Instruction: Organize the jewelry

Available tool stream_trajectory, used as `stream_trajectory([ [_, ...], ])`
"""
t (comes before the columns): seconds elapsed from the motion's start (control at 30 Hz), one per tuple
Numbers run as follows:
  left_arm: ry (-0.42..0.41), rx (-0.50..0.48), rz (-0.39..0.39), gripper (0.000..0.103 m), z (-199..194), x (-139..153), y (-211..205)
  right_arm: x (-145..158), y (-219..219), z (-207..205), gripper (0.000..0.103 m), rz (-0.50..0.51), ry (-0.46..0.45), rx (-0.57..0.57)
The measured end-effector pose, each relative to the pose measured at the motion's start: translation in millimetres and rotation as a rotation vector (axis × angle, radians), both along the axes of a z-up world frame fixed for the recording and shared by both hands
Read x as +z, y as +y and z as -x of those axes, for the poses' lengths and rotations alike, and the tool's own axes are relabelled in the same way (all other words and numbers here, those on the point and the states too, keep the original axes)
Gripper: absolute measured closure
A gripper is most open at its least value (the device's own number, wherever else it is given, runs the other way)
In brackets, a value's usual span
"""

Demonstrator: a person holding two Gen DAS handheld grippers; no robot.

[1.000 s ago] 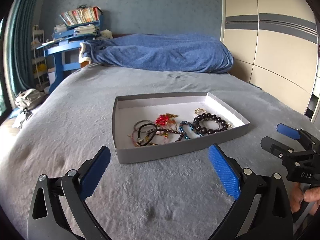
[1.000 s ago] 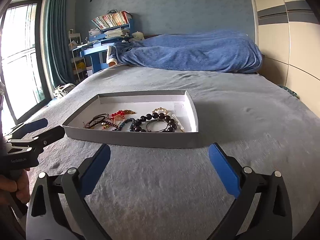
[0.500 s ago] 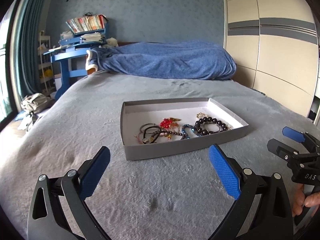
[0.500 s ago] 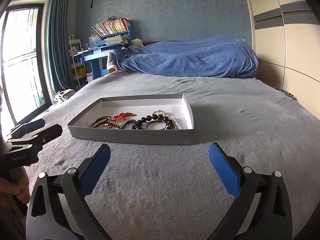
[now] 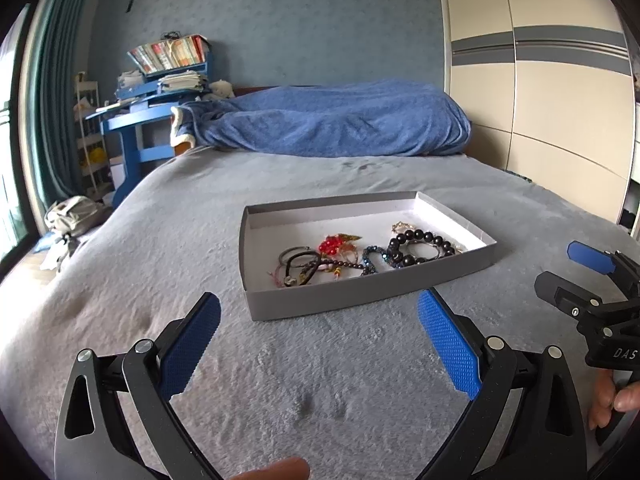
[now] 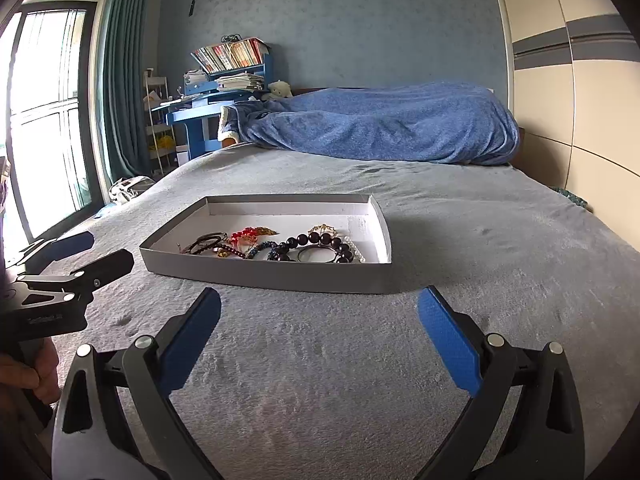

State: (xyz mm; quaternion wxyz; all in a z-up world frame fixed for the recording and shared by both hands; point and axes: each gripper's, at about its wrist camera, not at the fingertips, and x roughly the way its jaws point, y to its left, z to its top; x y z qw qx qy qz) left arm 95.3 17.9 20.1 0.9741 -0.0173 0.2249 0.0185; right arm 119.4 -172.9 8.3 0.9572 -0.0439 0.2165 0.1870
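Left wrist view: left gripper (image 5: 319,322) low over the grey plush bedspread (image 5: 168,264), blue-padded fingers (image 5: 191,346) spread wide, nothing between them, aimed at the shallow grey cardboard tray with white lining (image 5: 360,292) just ahead. Inside the tray, near its front wall: tangle of dark cord bracelets (image 5: 298,264) at left, red beaded ornament (image 5: 332,245) beside it, blue beaded strand (image 5: 374,256), black round-bead bracelet (image 5: 420,246) at right. Right gripper (image 5: 576,276) at the right edge, level with the tray's near right corner, held by a bare hand (image 5: 612,400) wrapped around its handle, jaws parted. Rumpled blue blanket (image 5: 332,120) across the far end of the bed.

Right wrist view: right gripper (image 6: 319,322) also low over the bedspread, blue pads wide apart and empty, facing the tray's long front wall (image 6: 272,274). Black round-bead bracelet (image 6: 320,246) nearest the right side, red ornament (image 6: 244,235) mid-tray. Left gripper (image 6: 80,252) at the left edge, jaws apart, gripped from below by the left hand (image 6: 28,372).
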Motion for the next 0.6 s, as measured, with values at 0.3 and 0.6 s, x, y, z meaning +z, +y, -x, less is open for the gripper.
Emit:
stream_trajectory([
  [0.3, 0.005, -0.003, -0.013, 0.005, -1.7, -0.6, -0.8, 0.0, 2.4, -1.1, 0.006, 0.009, -0.001, 0.011],
  [0.6, 0.009, -0.005, -0.009, 0.005, -2.6, -2.0, -1.8, -0.5, 2.8, -1.1, 0.006, 0.01, 0.003, 0.01],
])
